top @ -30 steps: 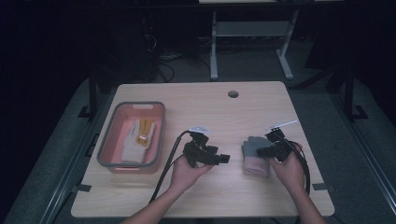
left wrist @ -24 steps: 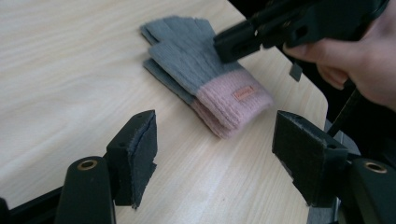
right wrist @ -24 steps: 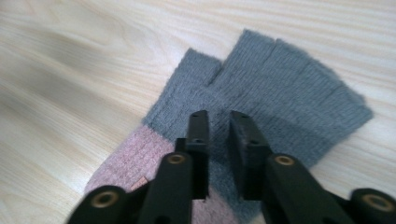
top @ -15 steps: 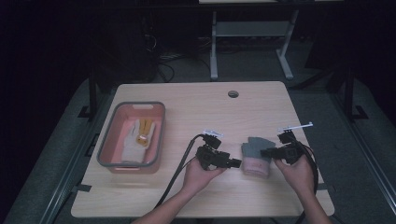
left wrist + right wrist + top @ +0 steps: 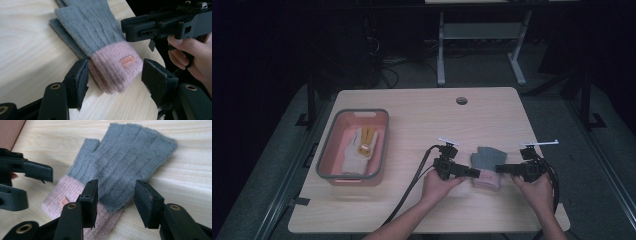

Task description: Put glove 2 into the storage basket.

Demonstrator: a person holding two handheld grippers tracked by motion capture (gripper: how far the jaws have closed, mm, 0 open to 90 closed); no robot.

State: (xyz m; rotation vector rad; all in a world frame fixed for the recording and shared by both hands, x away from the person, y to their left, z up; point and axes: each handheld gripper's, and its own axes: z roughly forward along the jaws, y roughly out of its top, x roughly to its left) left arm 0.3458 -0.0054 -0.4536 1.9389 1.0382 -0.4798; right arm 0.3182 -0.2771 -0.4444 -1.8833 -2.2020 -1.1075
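Your glove [image 5: 485, 165] lies flat on the counter [image 5: 422, 115] at the near right, grey fingers pointing to the far side and the pink cuff [image 5: 113, 66] toward you. A second glove seems to lie under it, its grey edge showing along one side. Both claws come at it from opposite sides, low over the wood.

Your left claw [image 5: 475, 173] has just been closing but is not on anything yet. In the left gripper view the pink cuff sits between its pads [image 5: 82, 77]; one pad is just at the cuff's edge and the other stands apart from it. Your right claw [image 5: 501, 169] has just been opening and holds nothing. In the right gripper view its jaws stand half open over the grey knit near the cuff, with no sign of pressing.

What could go wrong from here:
- The two claws are very near each other at the cuff. If both close in together, the jaws may knock one another and shove the glove aside.
- If the left claw shuts shallow on the soft cuff, it may pinch only the top layer and the knit could slip out on the lift.
- If there is a pair, lifting one may drag the other across the counter.

The tub [image 5: 328, 165] at the left holds another glove [image 5: 357, 150] and is well apart from all this.
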